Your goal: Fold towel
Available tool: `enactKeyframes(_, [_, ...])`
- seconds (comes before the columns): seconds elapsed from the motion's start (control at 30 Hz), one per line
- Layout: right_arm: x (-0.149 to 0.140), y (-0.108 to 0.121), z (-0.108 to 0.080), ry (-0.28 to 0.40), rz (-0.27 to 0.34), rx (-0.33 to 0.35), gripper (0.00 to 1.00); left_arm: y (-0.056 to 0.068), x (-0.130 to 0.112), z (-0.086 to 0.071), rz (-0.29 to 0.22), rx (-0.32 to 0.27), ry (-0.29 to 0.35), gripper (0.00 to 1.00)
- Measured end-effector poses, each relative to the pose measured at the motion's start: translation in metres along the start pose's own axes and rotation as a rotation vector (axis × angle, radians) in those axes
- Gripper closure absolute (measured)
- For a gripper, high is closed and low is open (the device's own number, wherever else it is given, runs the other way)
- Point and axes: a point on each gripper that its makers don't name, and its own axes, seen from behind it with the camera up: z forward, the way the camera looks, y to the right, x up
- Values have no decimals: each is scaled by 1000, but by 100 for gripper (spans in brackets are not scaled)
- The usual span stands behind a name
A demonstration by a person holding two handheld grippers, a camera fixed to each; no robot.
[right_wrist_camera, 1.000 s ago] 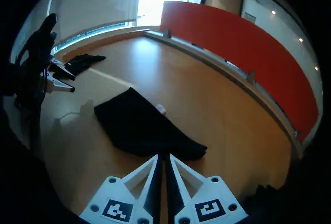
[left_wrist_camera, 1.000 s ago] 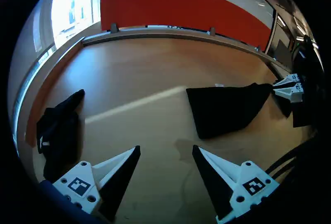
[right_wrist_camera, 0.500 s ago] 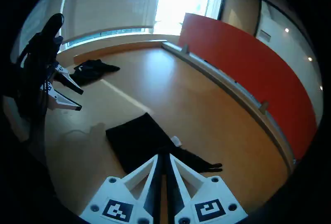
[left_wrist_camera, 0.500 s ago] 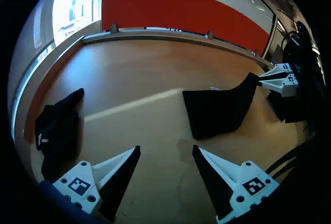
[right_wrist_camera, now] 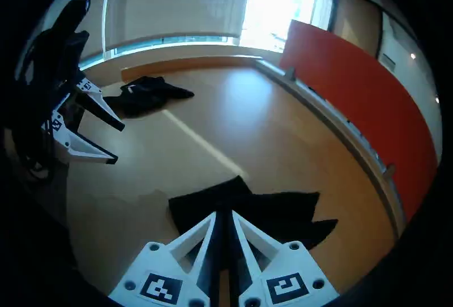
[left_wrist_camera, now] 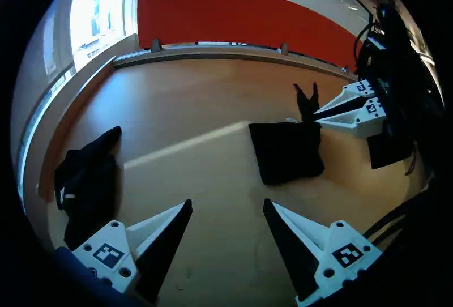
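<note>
A black towel [left_wrist_camera: 287, 153] lies on the wooden table [left_wrist_camera: 187, 103], partly doubled over. In the left gripper view my right gripper [left_wrist_camera: 315, 115] hovers over the towel's far right edge, shut on a raised flap of it that sticks up behind the fingertips. In the right gripper view the right gripper [right_wrist_camera: 225, 214] is shut on the black towel [right_wrist_camera: 266, 208], which spreads out on the table beyond the fingers. My left gripper [left_wrist_camera: 226, 208] stands open over bare wood in front of the towel, holding nothing; the right gripper view shows the left gripper [right_wrist_camera: 117, 144] open at the left.
A second heap of black cloth [left_wrist_camera: 85, 174] lies near the table's left edge, and the same heap [right_wrist_camera: 144, 92] appears farther off in the right gripper view. A red partition [left_wrist_camera: 249, 18] runs along the table's back edge. Windows are beyond the table.
The right gripper has lifted the towel's edge and carried it across over the rest, so the towel looks narrower and doubled. The left gripper has stayed open and nearly still.
</note>
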Motion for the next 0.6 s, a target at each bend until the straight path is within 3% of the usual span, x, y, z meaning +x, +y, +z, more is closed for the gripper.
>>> enactKeyframes(0.3, [-16,-41,53,-51,42,102,95,-1,-4,-5,-14,0,2,6])
enactKeyframes(0.5, [-24,-48,60,-71,45,115,94,-1,-5,-4,-8,3,3,7])
enactKeyframes(0.6, [-26,-49,60,-78,51,117,87,0,-4,-4,-12,0,4,7])
